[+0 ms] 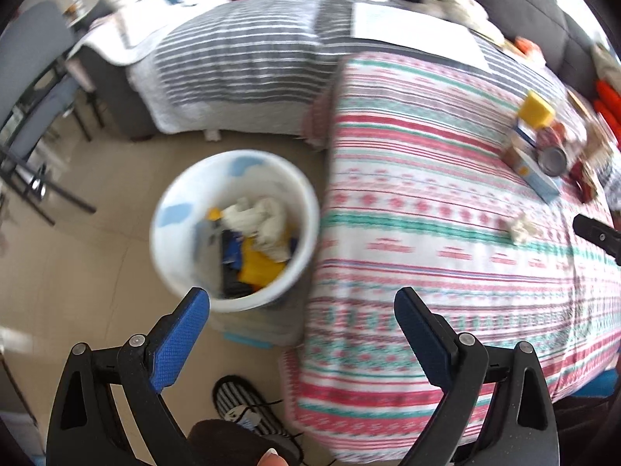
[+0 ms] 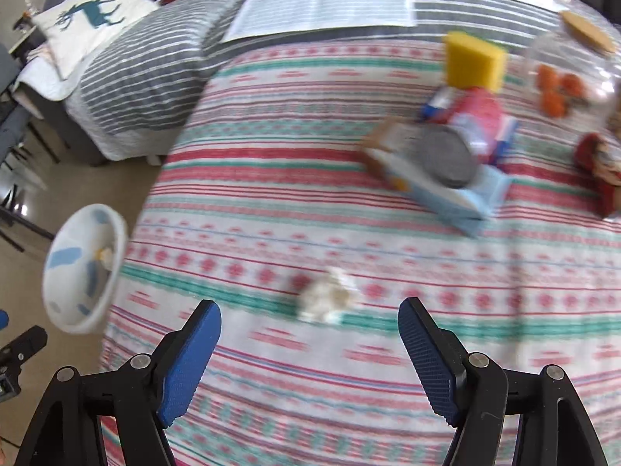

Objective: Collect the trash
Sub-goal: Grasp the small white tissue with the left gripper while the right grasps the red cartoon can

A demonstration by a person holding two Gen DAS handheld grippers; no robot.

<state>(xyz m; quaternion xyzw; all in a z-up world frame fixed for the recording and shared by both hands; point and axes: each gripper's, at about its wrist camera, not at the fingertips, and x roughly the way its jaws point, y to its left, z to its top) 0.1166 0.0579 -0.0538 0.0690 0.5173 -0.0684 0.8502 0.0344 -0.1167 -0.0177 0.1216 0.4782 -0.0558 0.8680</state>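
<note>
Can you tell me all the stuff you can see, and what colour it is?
bin: one, white with blue patches, on the floor beside the table; holds white, yellow and blue trash
tissue: one, white, crumpled on the tablecloth
tablecloth: one, red, green and white stripes
sponge: one, yellow, far side of table
can: one, silver end, lying on a blue box
box: one, light blue
paper: one, white, on the grey striped blanket
pillow: one, white with teal deer
left gripper: blue pads, open
right gripper: blue pads, open
</note>
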